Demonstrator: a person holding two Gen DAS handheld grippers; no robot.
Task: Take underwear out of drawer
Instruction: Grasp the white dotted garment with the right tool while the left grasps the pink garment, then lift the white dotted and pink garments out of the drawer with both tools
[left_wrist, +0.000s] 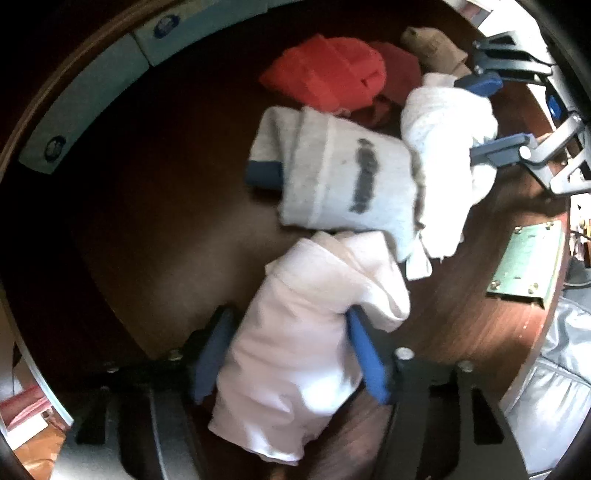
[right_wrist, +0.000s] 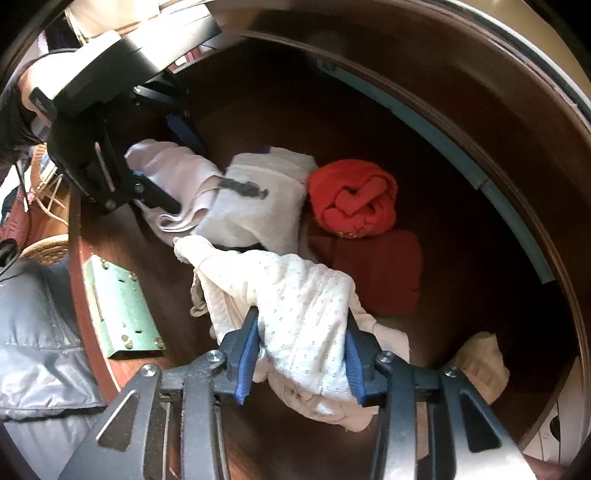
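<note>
While both my grippers point down into the dark wooden drawer (left_wrist: 155, 206), each has cloth between its blue pads. Largest in the drawer is the grey folded piece (left_wrist: 343, 173) with a dark mark across it and a blue edge, lying flat in the middle. Beyond it I see an orange-red bundle (right_wrist: 352, 197) resting against a flat dark red piece (right_wrist: 384, 271), and a beige bundle (right_wrist: 480, 360) in the corner.

My left gripper (left_wrist: 291, 354) is pinching a pale pink piece of underwear (left_wrist: 306, 332); both pads press into its sides, and the cloth bulges above and below them, its top end touching the grey piece. My right gripper (right_wrist: 301, 354) is pinching a white dotted piece of underwear (right_wrist: 303, 306), which is bunched between the pads with a loose end trailing toward the grey piece.

A green metal plate (right_wrist: 120, 302) with small screws sits on the drawer's front edge.
</note>
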